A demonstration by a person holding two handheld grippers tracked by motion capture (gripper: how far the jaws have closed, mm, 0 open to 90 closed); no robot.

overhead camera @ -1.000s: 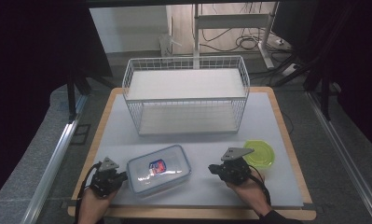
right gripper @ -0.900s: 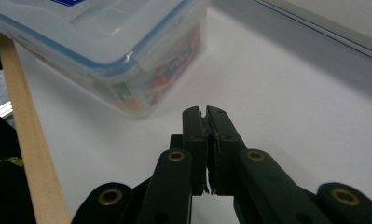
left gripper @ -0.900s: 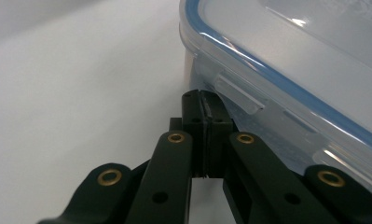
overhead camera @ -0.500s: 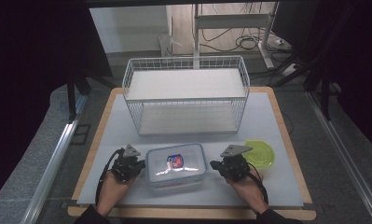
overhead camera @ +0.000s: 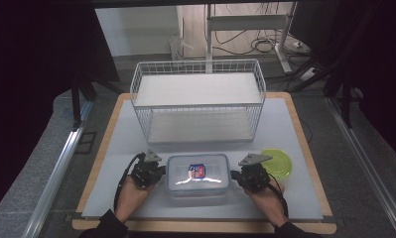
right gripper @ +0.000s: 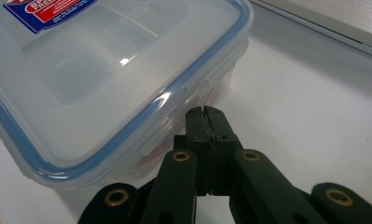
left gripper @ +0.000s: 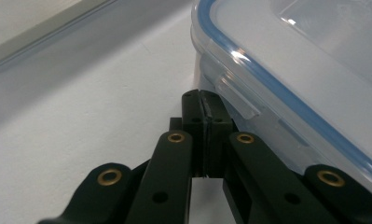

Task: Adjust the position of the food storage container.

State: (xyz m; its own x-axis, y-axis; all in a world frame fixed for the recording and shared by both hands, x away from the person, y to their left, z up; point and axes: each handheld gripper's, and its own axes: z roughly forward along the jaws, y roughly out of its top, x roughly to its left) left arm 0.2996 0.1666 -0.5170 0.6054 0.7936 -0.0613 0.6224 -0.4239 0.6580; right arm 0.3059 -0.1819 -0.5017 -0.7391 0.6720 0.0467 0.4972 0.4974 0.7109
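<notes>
I have both tools down on the surface (overhead camera: 111, 163), one at each short end of the clear plastic container (overhead camera: 198, 173) with the blue-sealed lid. The container sits flat near my edge of the surface, in front of the white wire basket (overhead camera: 198, 99), with a red and blue label on its lid.

My left tool (overhead camera: 153, 173) sits at the container's left end. In the left gripper view its jaws are pressed together with nothing between them, and the tips (left gripper: 206, 100) rest right by the container's side wall, just under the lid's latch flap (left gripper: 237, 95). I cannot tell whether they actually touch the plastic.

My right tool (overhead camera: 240, 177) sits at the opposite end. In the right gripper view its jaws are likewise closed on nothing, tips (right gripper: 206, 114) tucked under the lid's rim, close against the container's corner.

A green lid (overhead camera: 277, 163) lies on the surface just beyond my right tool, to the right of the container.
</notes>
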